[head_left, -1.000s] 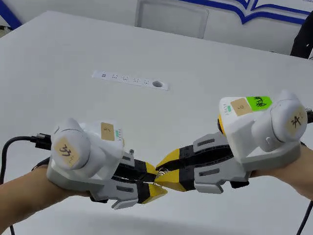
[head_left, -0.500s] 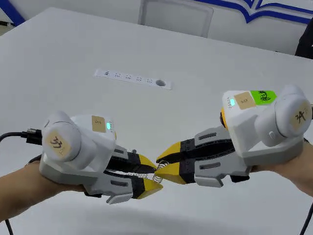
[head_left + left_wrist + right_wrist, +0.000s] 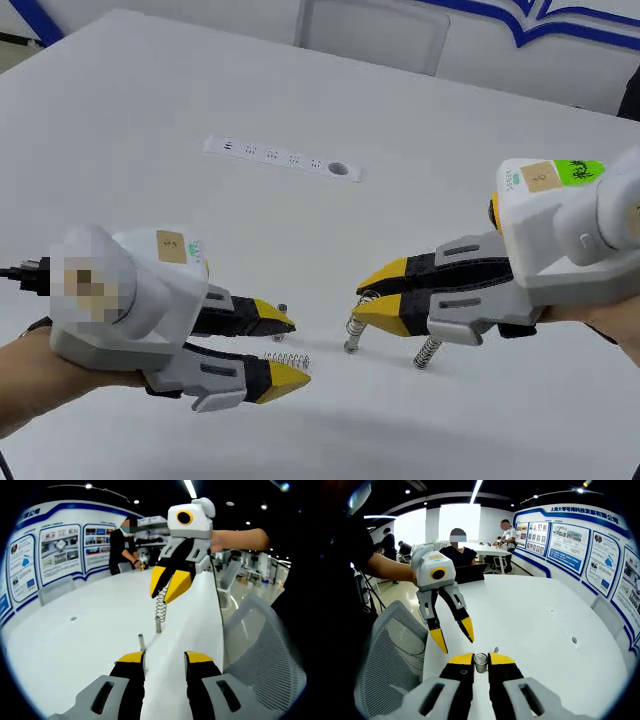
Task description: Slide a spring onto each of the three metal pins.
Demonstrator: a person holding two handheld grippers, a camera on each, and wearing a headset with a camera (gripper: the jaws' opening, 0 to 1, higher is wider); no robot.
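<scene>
on the white tabletop [image 3: 150,90], the right gripper [image 3: 358,300] comes in from 3 o'clock of the head view. its jaws are closed to a narrow gap, pinching the top coils of the held spring [image 3: 161,606]. the left gripper [image 3: 300,349] sits at 8 o'clock, jaws spread wide with nothing between them. a power strip [image 3: 285,158] lies well apart toward 11 o'clock.

in the left gripper view the held spring hangs from the right jaws, its lower end at the top of the target pin [image 3: 158,626]. whether the coils are already over the tip is too small to tell. a second spring [image 3: 427,352] stands tilted at 5 o'clock of the right jaws, seemingly on its own pin. a loose spring [image 3: 288,357] lies sideways just inside the left gripper's lower jaw; touching or not, i cannot tell. the bare pin [image 3: 141,642] stands upright just beside one of the left jaw tips.

by the look of it, the second of three springs is being seated. it should go best with the spring's axis kept in line with the pin, lowered straight, and released only once several coils are past the tip. a sideways pull could bend the spring or tip the pin.

half a second ago the two sets of jaws met tip to tip around a spring. now they are well apart and the left jaws gape wider.
</scene>
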